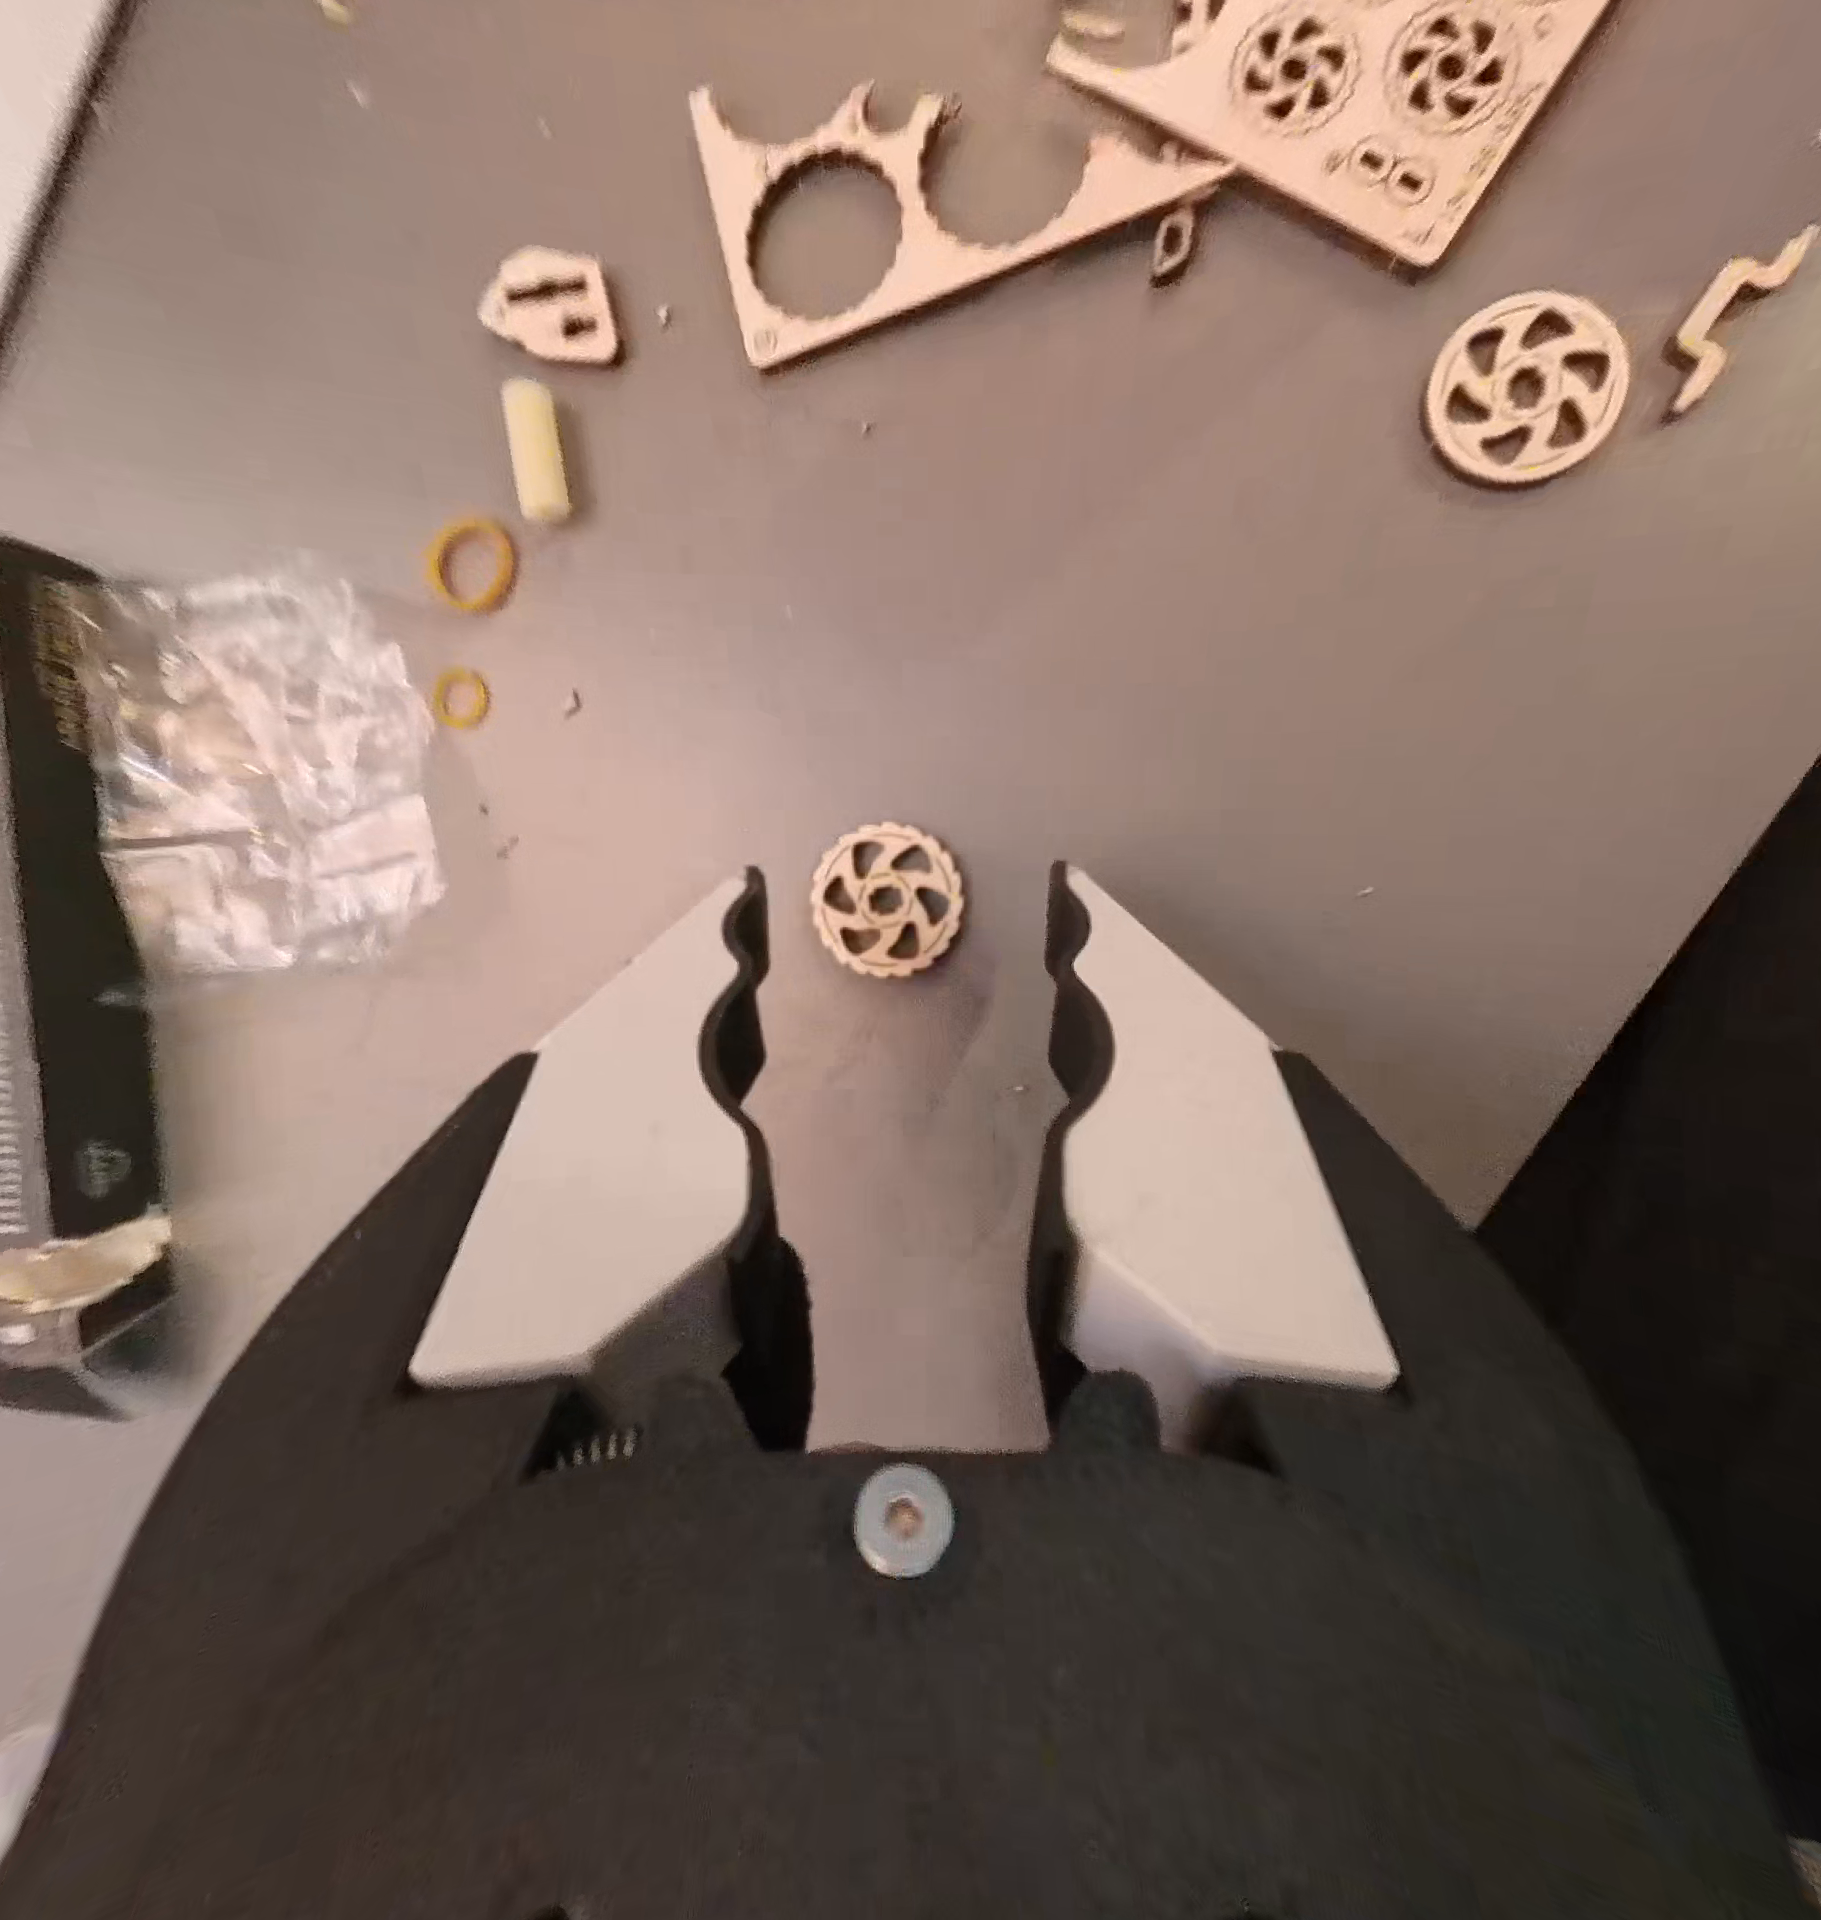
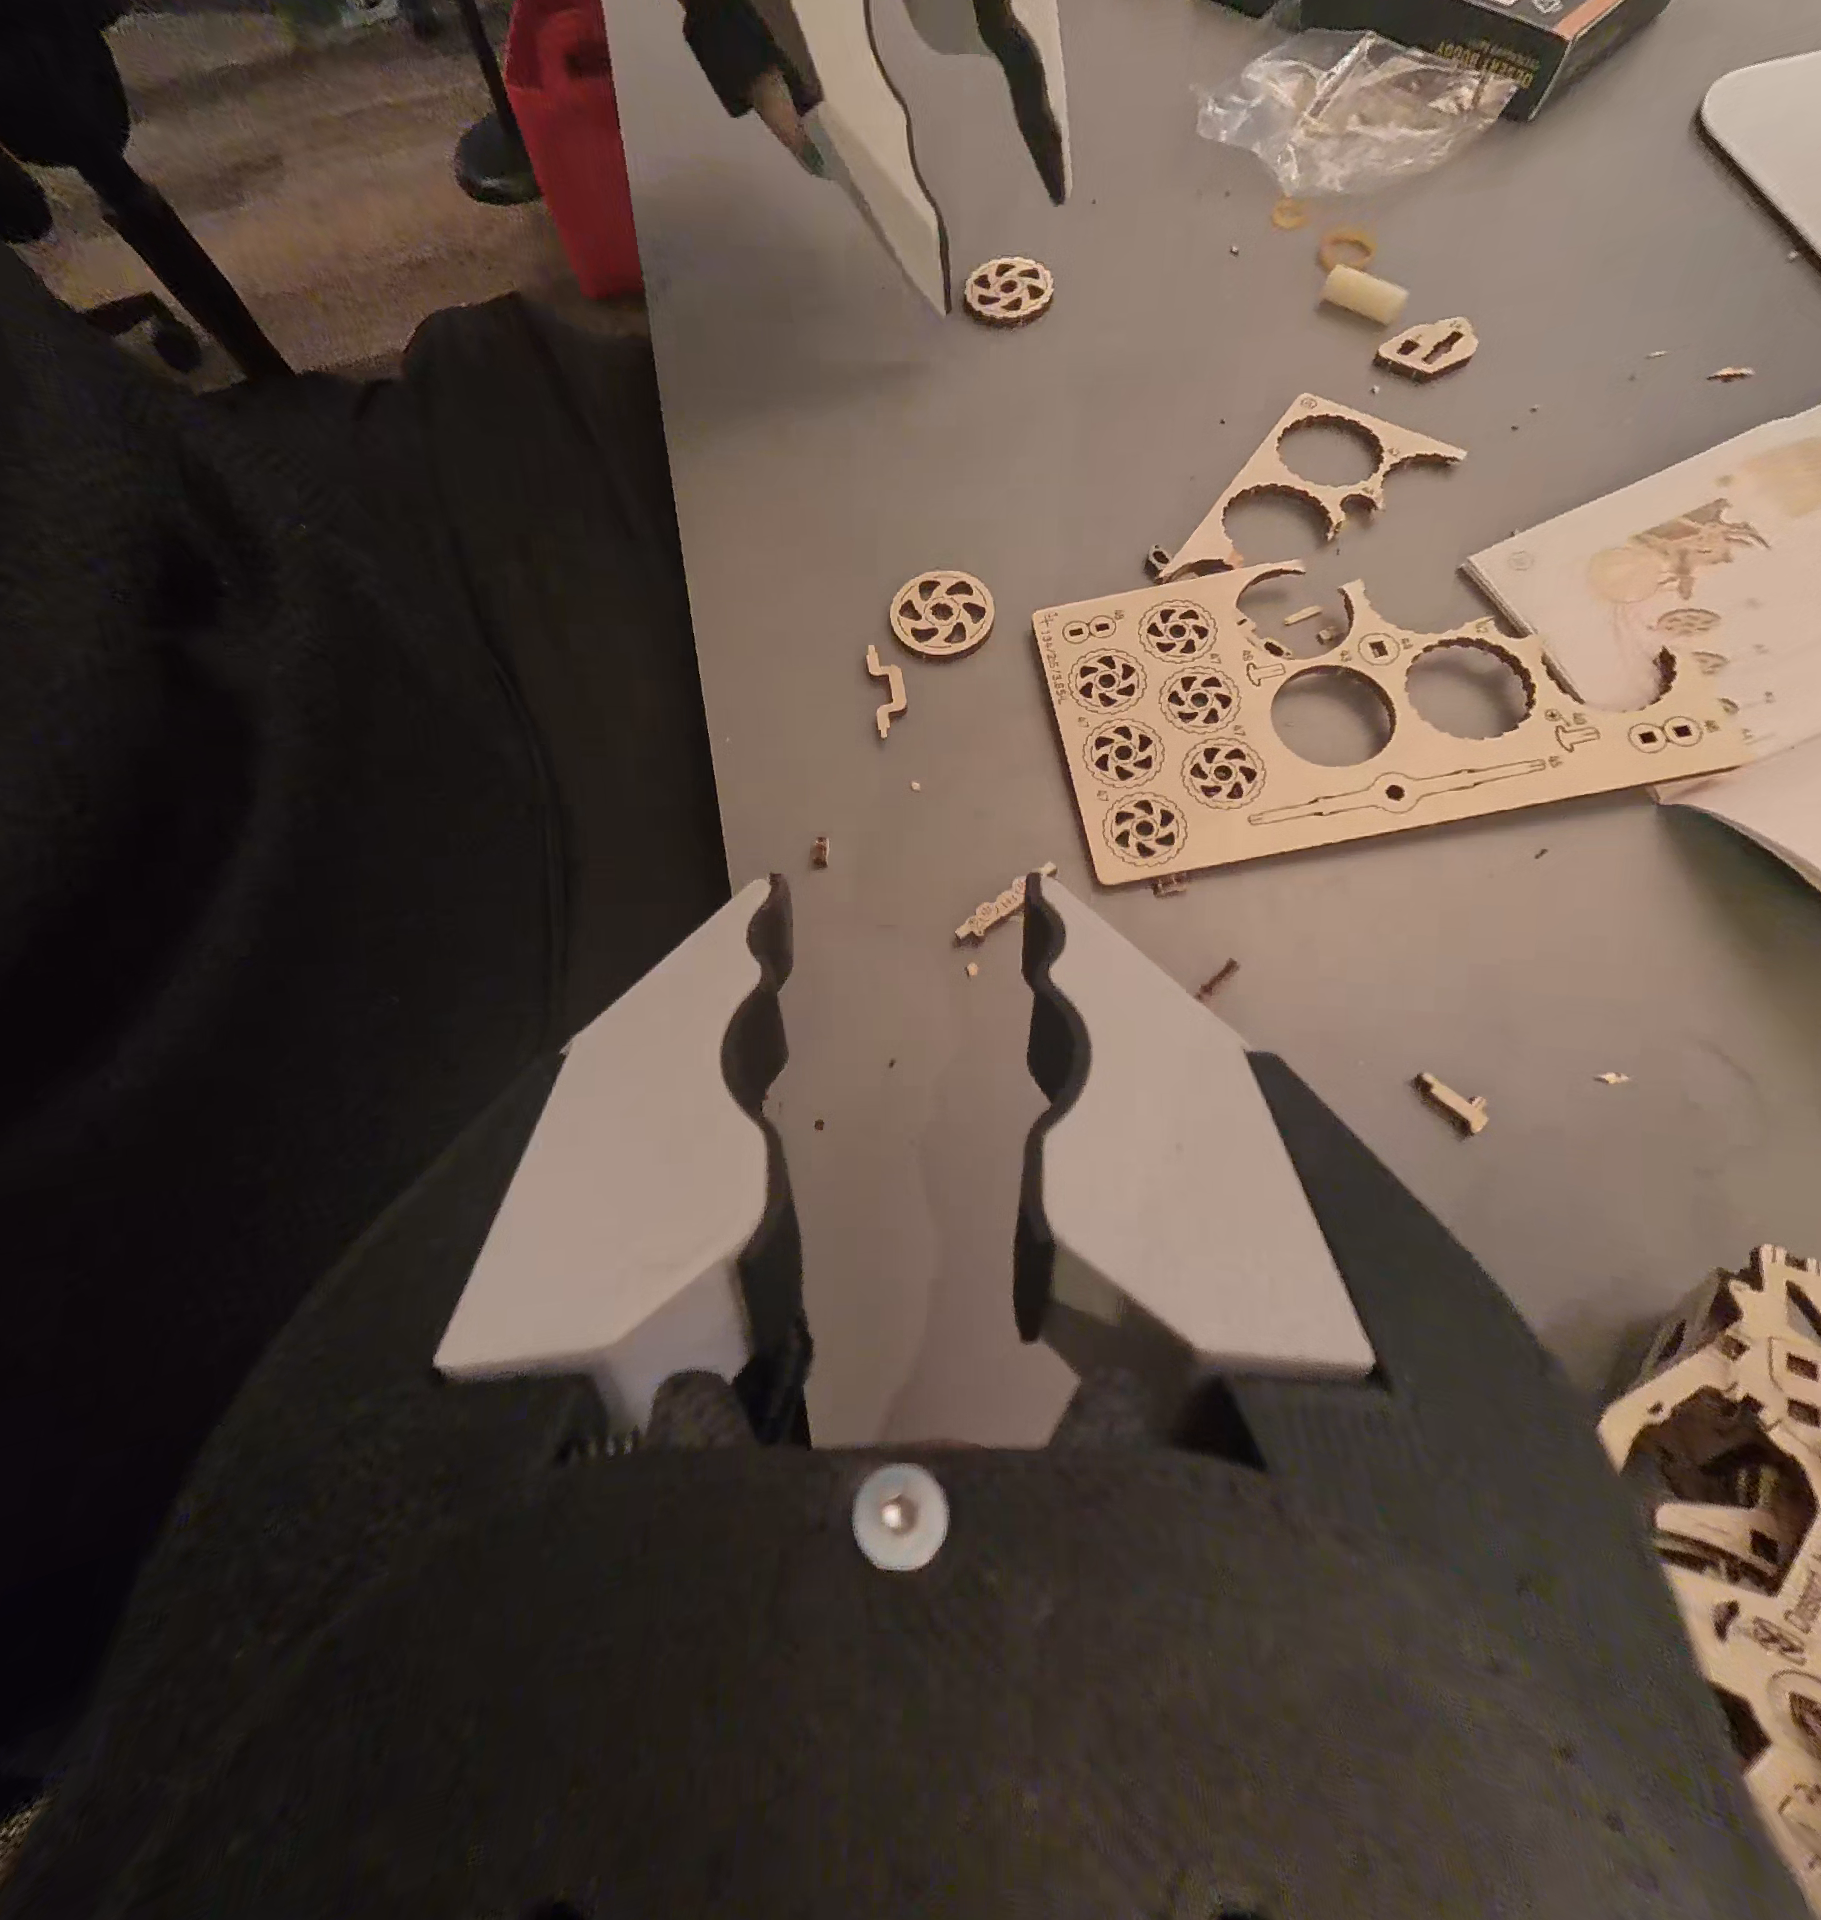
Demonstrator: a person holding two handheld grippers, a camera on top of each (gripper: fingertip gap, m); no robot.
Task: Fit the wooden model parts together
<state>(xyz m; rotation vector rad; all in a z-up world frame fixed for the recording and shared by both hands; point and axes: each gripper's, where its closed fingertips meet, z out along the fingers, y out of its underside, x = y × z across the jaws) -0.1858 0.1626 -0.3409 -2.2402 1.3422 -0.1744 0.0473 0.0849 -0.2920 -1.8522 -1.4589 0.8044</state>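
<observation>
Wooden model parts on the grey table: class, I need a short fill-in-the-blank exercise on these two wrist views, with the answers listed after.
1. The left gripper has its jaws ___ around nothing.
2. The small toothed wheel lies flat between the left gripper's ___.
3. Loose wheels lying on the table off the uncut parts sheet: ___.
4. The right gripper holds ___.

Answers: open; fingertips; two; nothing
</observation>
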